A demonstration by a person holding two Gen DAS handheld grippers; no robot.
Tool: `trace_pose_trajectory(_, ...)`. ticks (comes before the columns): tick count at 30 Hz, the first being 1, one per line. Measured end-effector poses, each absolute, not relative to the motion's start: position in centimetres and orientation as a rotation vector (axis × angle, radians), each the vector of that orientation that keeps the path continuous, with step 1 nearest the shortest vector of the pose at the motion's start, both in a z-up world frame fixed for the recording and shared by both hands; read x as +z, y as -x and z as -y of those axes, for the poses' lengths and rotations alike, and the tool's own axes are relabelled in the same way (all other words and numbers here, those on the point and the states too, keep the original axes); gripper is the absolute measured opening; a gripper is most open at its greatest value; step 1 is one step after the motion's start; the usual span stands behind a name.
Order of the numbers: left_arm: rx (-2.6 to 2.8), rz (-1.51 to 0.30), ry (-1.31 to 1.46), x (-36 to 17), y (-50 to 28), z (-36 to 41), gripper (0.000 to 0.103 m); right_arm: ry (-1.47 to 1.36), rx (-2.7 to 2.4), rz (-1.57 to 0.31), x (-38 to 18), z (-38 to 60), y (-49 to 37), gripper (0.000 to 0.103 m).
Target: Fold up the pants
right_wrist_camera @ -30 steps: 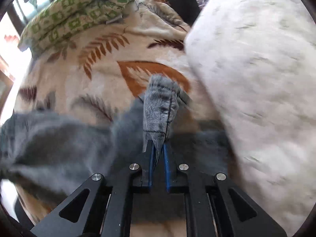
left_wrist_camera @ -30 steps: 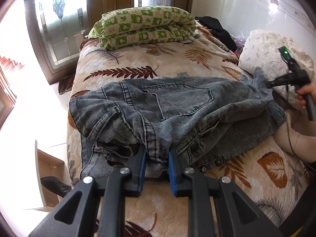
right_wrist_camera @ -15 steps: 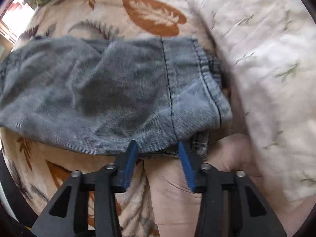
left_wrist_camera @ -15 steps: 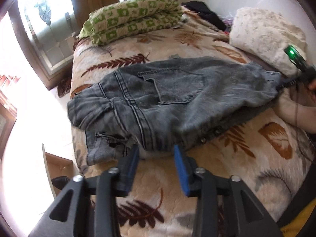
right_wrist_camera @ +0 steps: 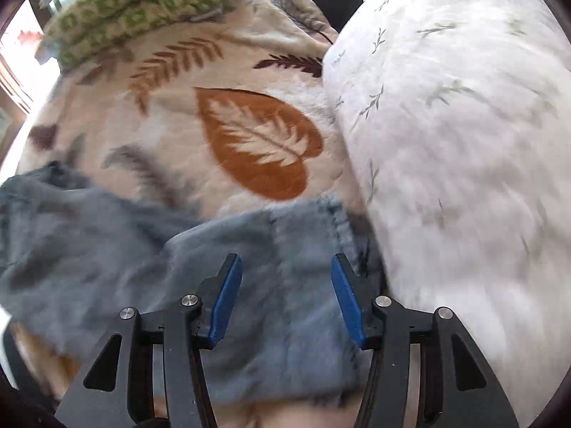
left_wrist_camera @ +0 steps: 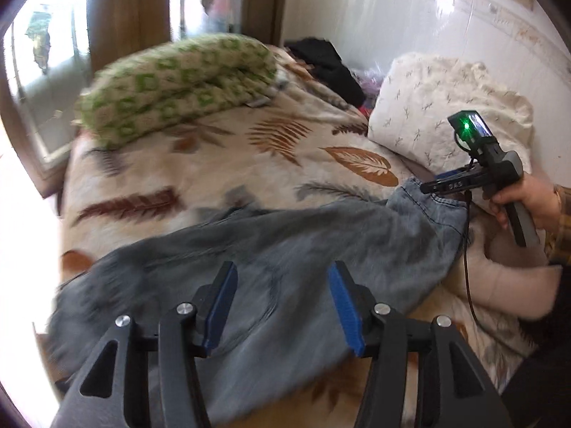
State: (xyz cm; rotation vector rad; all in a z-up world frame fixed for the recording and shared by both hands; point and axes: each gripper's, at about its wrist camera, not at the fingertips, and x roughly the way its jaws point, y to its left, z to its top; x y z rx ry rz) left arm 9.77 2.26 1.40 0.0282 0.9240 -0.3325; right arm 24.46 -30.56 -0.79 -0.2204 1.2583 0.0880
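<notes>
Pants (left_wrist_camera: 285, 267), grey denim, lay spread across the leaf-patterned blanket (left_wrist_camera: 221, 164) on the bed, one end up against the white pillow (left_wrist_camera: 446, 107). I had just finished a fold and let go. My left gripper (left_wrist_camera: 282, 306) hung above the middle of the cloth, its jaws just opened and parted with nothing between them. My right gripper (right_wrist_camera: 282, 296) was over the hem end beside the pillow, its jaws likewise just opened and released, the denim below them but not pinched. Both views were smeared, so I could not say for sure how neatly the layers sat. As I judged it, the next move called for picking new hold points, likely one end of the folded strip, pinching every layer together, and carrying it over toward the other end without dragging the bottom layer askew.
</notes>
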Motion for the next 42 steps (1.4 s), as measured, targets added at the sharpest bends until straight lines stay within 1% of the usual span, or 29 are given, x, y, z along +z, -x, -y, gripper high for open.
trace_pose_trajectory(2, -0.342, -0.95, -0.03, -0.1, -11.9, -0.1, 0.056, 0.236, 0.051, -1.261, -1.5, 31.2, -25.7, 0.051)
trace_pose_trajectory(5, -0.353, -0.987, -0.041, -2.2, -14.2, 2.4, 0.056, 0.185, 0.017, -1.283, -3.1, 32.7, -27.8, 0.051)
trace_pose_trajectory(6, -0.355, -1.001, -0.047, -3.0, -14.6, 3.0, 0.056, 0.183, 0.025, -1.286, -3.4, 32.9, -28.1, 0.048)
trace_pose_trajectory(7, -0.355, -1.015, -0.052, -3.7, -14.9, 3.5, 0.056, 0.184, 0.045, -1.3, -3.9, 32.9, -28.4, 0.043)
trace_pose_trajectory(8, -0.353, -1.032, -0.054, -4.4, -15.2, 3.7, 0.056, 0.195, 0.059, -1.322, -4.5, 32.8, -28.5, 0.024)
trace_pose_trajectory(9, -0.35, -1.048, -0.054, -5.0, -15.3, 3.7, 0.056, 0.208, 0.068, -1.333, -4.9, 32.7, -28.5, 0.015)
trace_pose_trajectory(11, -0.345, -1.069, -0.058, -6.1, -15.4, 3.8, 0.056, 0.279, 0.094, -1.302, -4.5, 32.0, -27.7, 0.011)
trace_pose_trajectory(13, -0.344, -1.082, -0.068, -6.9, -15.3, 3.9, 0.056, 0.361, 0.085, -1.264, -3.6, 31.6, -26.7, 0.011)
trace_pose_trajectory(16, -0.337, -1.093, -0.078, -7.8, -15.1, 4.1, 0.056, 0.606, -0.01, -1.193, -2.5, 31.2, -25.0, 0.01)
trace_pose_trajectory(17, -0.336, -1.098, -0.074, -8.0, -15.1, 4.1, 0.056, 0.652, -0.033, -1.194, -2.5, 31.5, -24.6, 0.01)
trace_pose_trajectory(20, -0.319, -1.112, -0.083, -8.7, -15.0, 4.2, 0.056, 0.66, -0.048, -1.234, -3.9, 32.4, -24.2, 0.01)
trace_pose_trajectory(23, -0.325, -1.116, -0.08, -8.1, -14.5, 3.9, 0.056, 0.679, 0.004, -1.199, -4.7, 32.0, -23.4, 0.022)
trace_pose_trajectory(24, -0.334, -1.103, -0.073, -7.4, -13.9, 3.5, 0.056, 0.665, 0.013, -1.188, -4.4, 31.9, -23.1, 0.024)
trace_pose_trajectory(25, -0.339, -1.083, -0.063, -6.5, -13.3, 2.9, 0.056, 0.635, 0.02, -1.173, -3.7, 31.9, -22.8, 0.025)
trace_pose_trajectory(28, -0.334, -1.044, -0.047, -4.5, -11.2, 0.5, 0.056, 0.492, 0.091, -1.144, -0.6, 31.2, -21.4, 0.034)
trace_pose_trajectory(30, -0.309, -1.023, -0.042, -3.3, -9.4, -1.7, 0.056, 0.421, 0.207, -1.129, 1.3, 29.4, -19.9, 0.045)
trace_pose_trajectory(31, -0.29, -1.018, -0.04, -2.8, -8.5, -2.8, 0.056, 0.407, 0.245, -1.124, 1.6, 28.7, -19.3, 0.048)
trace_pose_trajectory(32, -0.268, -1.014, -0.036, -2.3, -7.4, -4.2, 0.056, 0.389, 0.305, -1.115, 2.0, 27.7, -18.1, 0.054)
trace_pose_trajectory(33, -0.249, -1.011, -0.032, -1.9, -6.4, -5.3, 0.057, 0.373, 0.371, -1.108, 2.1, 26.5, -16.8, 0.058)
trace_pose_trajectory(34, -0.229, -1.008, -0.029, -1.5, -5.3, -6.5, 0.061, 0.361, 0.429, -1.105, 2.1, 25.0, -16.0, 0.058)
trace_pose_trajectory(35, -0.206, -1.005, -0.031, -1.2, -4.1, -7.7, 0.067, 0.356, 0.493, -1.104, 2.2, 23.5, -14.7, 0.058)
trace_pose_trajectory(39, -0.119, -0.995, -0.012, 0.0, 0.1, -11.9, 0.077, 0.4, 0.674, -1.108, 1.8, 18.0, -11.7, 0.058)
trace_pose_trajectory(40, -0.1, -0.997, 0.011, 0.1, 0.9, -12.9, 0.08, 0.421, 0.719, -1.102, 1.6, 16.8, -10.8, 0.058)
trace_pose_trajectory(42, -0.07, -1.002, 0.09, -0.2, 1.9, -14.7, 0.085, 0.454, 0.786, -1.093, 1.2, 14.9, -9.8, 0.061)
